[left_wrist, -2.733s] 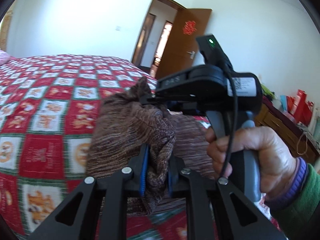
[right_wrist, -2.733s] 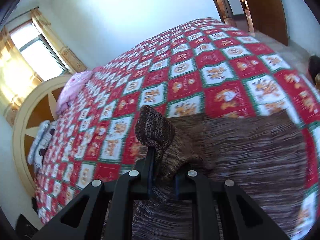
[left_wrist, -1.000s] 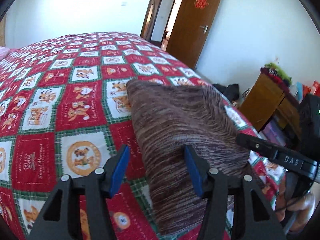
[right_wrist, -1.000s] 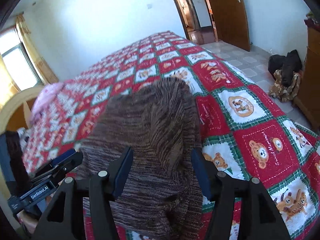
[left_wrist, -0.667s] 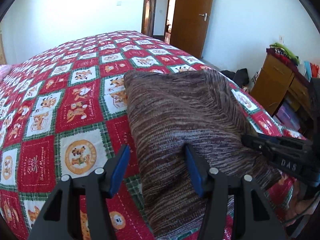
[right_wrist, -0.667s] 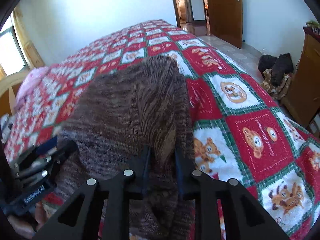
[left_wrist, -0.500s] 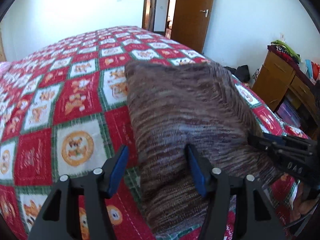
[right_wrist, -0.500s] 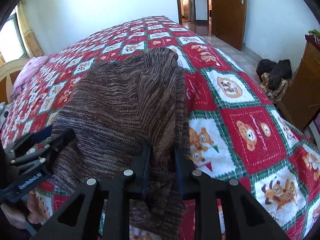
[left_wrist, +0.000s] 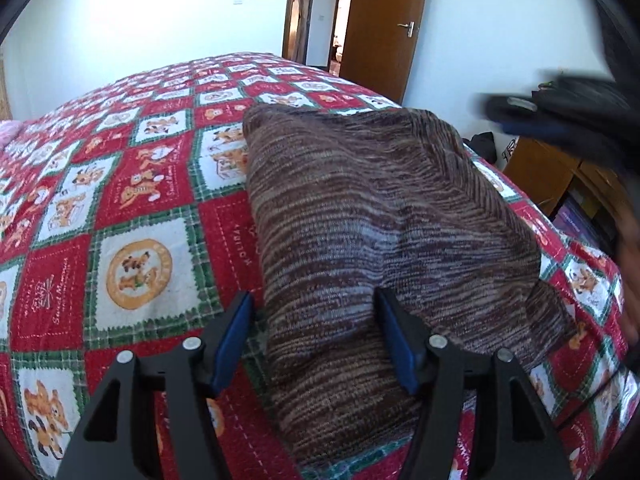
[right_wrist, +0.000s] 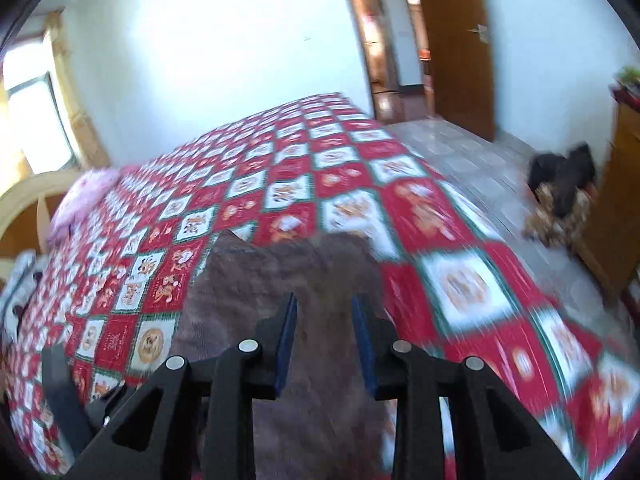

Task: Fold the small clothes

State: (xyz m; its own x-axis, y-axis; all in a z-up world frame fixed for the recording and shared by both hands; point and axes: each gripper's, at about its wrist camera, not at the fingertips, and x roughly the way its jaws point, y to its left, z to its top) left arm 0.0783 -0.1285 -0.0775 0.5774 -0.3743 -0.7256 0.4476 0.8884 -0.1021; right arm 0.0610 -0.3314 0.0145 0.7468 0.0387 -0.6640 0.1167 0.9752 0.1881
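Observation:
A brown striped knit garment [left_wrist: 380,216] lies folded flat on the red, white and green patchwork bedspread [left_wrist: 132,200]. My left gripper [left_wrist: 314,322] is open, its blue pads on either side of the garment's near left edge, holding nothing. My right gripper [right_wrist: 324,330] is open above the garment [right_wrist: 280,280], holding nothing; that view is motion-blurred. The right gripper also shows as a dark blur in the left wrist view [left_wrist: 556,120], up at the right.
The bed's right edge drops to a tiled floor [right_wrist: 480,152]. A wooden cabinet [left_wrist: 560,176] and a dark heap of cloth [right_wrist: 560,196] stand beside the bed. A brown door [left_wrist: 380,24] is at the back. A pink pillow [right_wrist: 84,196] lies near the headboard.
My right gripper was shut on the garment's right edge; it has let go, opened and lifted up and back. The garment has settled flat. My left gripper has stayed open.

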